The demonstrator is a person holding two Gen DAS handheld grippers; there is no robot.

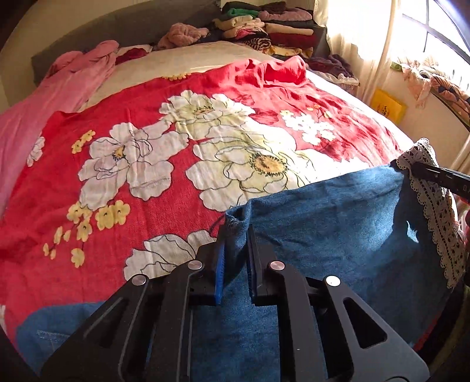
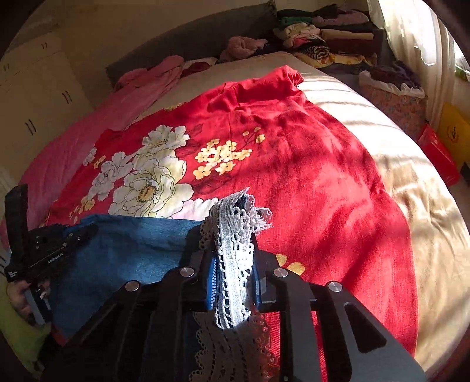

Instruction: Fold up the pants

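While the pants hang over the near edge of the bed, their top edge is stretched from side to side between 2 grippers. Left gripper: jaws narrow, pinched on the denim corner. Right gripper: clamped on the lace trim at the opposite corner. Both ends are held alike; judged next move: away, onto the red sheet.

I see bed, cream sheet. Red floral blanket spread across middle. Pink cloth along left edge. Blue denim pants on blanket, near edge. Folded clothes stack at far end.
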